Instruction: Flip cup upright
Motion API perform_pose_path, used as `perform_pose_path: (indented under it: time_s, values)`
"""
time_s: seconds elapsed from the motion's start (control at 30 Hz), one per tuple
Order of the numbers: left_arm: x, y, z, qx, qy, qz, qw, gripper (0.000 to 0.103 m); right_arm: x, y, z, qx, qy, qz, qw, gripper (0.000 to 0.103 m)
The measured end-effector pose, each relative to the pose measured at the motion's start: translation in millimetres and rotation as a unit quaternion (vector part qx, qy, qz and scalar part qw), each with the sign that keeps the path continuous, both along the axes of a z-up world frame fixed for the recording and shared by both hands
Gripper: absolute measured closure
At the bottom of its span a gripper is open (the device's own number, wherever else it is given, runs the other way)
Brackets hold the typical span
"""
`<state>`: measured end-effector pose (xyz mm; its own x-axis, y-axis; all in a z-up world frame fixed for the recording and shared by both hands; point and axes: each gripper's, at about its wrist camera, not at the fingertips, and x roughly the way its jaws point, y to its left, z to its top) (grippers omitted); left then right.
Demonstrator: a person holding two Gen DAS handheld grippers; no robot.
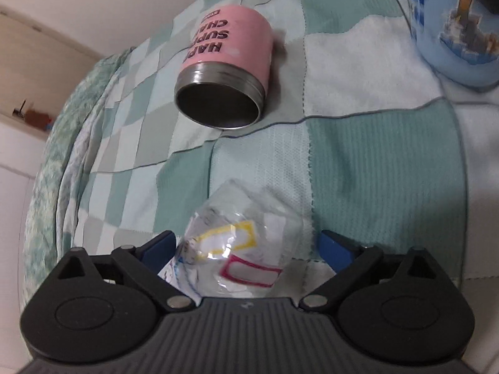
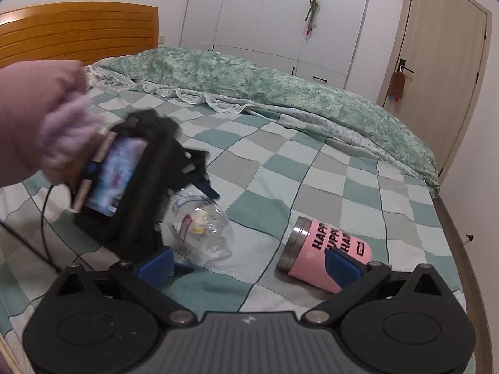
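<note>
A clear glass cup (image 1: 237, 243) with yellow and pink label prints lies on its side on the checked bedspread (image 1: 374, 162). My left gripper (image 1: 246, 246) is open, with its blue fingers either side of the cup and not pressing it. In the right wrist view the same cup (image 2: 202, 230) lies beside the left gripper (image 2: 205, 187), held by a hand. A pink steel cup (image 1: 223, 68) lies on its side, mouth toward the left camera; it also shows in the right wrist view (image 2: 327, 249). My right gripper (image 2: 249, 263) is open and empty, above the bedspread.
A blue printed mug (image 1: 452, 25) stands at the far right of the left wrist view. A green crumpled duvet (image 2: 265, 84) lies along the far side of the bed. The bed's edge (image 2: 449, 218) runs on the right. A wardrobe and a door stand behind.
</note>
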<state>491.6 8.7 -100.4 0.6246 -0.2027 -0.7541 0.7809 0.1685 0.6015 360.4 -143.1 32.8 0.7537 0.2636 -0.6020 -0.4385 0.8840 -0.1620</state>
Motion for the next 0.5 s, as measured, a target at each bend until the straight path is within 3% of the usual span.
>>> perform_pose_path:
  time_s: [0.03,0.07,0.13,0.37,0.5]
  values:
    - [1,0,5,-0.006,-0.005,0.013,0.9999,0.023,1,-1,-2,0.003,0.004,-0.001,1.0,0.0]
    - [-2,1,13,-0.01,-0.01,0.029,0.9995,0.026,0,-3,-4,0.006,0.008,-0.001,1.0,0.0]
    - [-20,5,31,-0.017,-0.019,0.041,0.9988,0.027,-4,-5,-5,0.01,0.007,-0.001,1.0,0.0]
    - [-101,-16,92,0.019,-0.065,0.063,0.9957,0.026,-58,-30,14,0.072,-0.015,0.016,0.997,0.0]
    - [-149,-33,117,0.006,-0.08,0.099,0.9918,0.026,-98,-50,29,0.098,-0.028,0.026,0.994,0.0]
